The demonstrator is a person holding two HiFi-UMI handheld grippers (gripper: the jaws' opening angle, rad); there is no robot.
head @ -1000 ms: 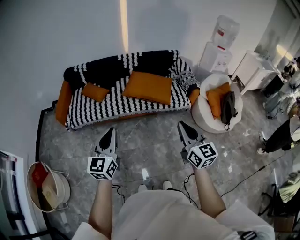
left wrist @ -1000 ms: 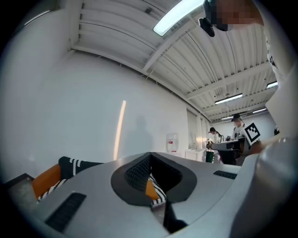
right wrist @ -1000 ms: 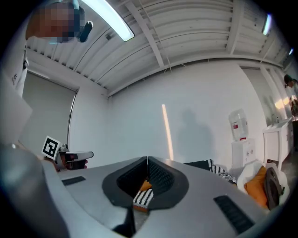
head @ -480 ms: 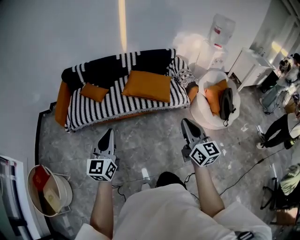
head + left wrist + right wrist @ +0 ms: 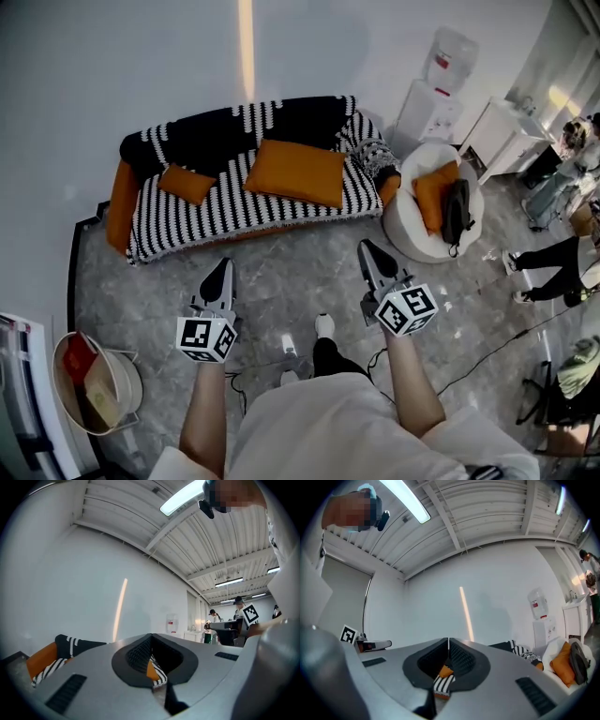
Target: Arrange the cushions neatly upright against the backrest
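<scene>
In the head view, a sofa under a black-and-white striped cover stands against the wall. A large orange cushion lies on its seat near the middle, and a small orange cushion lies toward the left end. The left gripper and right gripper hover over the floor, well apart from the sofa, both pointing toward it. A white beanbag at the right holds another orange cushion and a black bag. In the left gripper view, the jaws are pressed together with nothing between them. In the right gripper view, the jaws likewise meet, empty.
</scene>
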